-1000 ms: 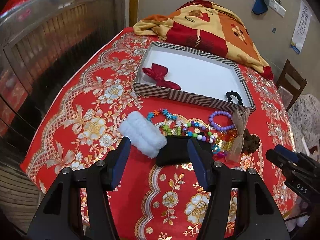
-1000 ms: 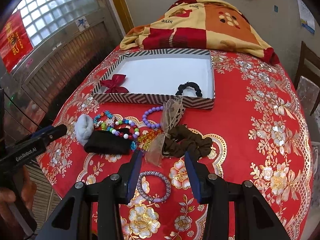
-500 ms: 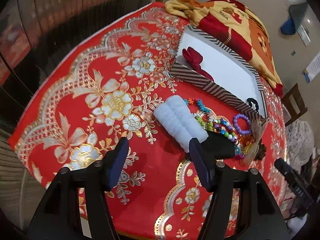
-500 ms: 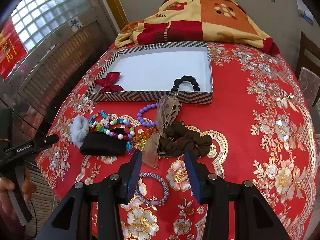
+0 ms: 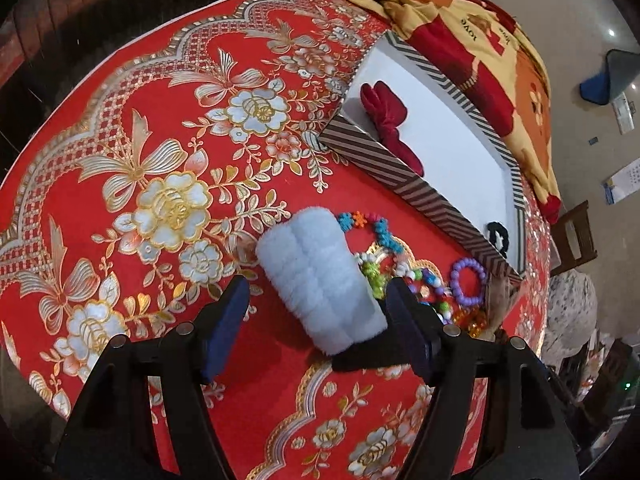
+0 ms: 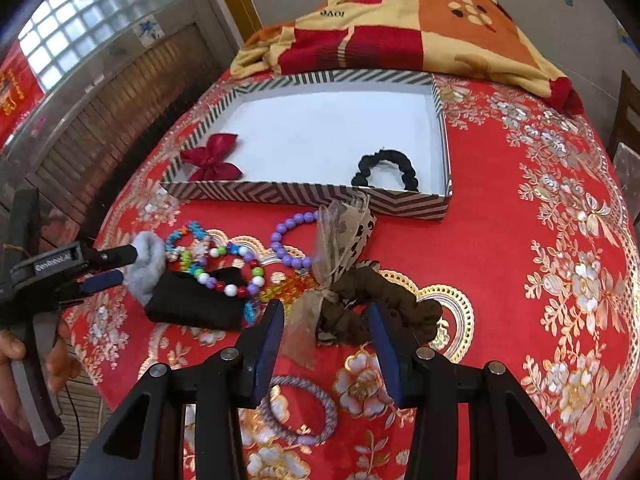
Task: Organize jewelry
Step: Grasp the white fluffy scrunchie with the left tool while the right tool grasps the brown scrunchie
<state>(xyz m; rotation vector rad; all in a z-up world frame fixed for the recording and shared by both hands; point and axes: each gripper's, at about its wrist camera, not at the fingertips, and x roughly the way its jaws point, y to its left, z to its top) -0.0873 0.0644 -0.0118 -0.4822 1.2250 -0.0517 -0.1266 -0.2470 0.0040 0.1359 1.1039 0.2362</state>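
Note:
A pale blue fluffy scrunchie (image 5: 320, 280) lies on the red tablecloth between the fingers of my left gripper (image 5: 316, 292). Its jaws are opening wide and the pads do not press on it. In the right wrist view the left gripper (image 6: 116, 267) sits at the left by that scrunchie (image 6: 148, 260). My right gripper (image 6: 326, 316) is open just above a brown scrunchie (image 6: 384, 304) and a sheer bow (image 6: 340, 236). A black band (image 6: 196, 304), bead bracelets (image 6: 232, 276) and a purple bracelet (image 6: 288, 240) lie between. The striped box (image 6: 304, 196) holds a red bow (image 6: 212, 158) and a black scrunchie (image 6: 386, 168).
A grey-purple rope bracelet (image 6: 320, 408) lies under the right gripper. A patterned blanket (image 6: 400, 12) is heaped behind the box. A chair (image 6: 628, 112) stands at the right. The table edge drops off at the left, where a person's hand (image 6: 16, 348) holds the left gripper.
The left gripper swung left and down onto the fluffy scrunchie, rolled, and its jaws widened. The right gripper edged forward and down toward the brown scrunchie, its opening unchanged.

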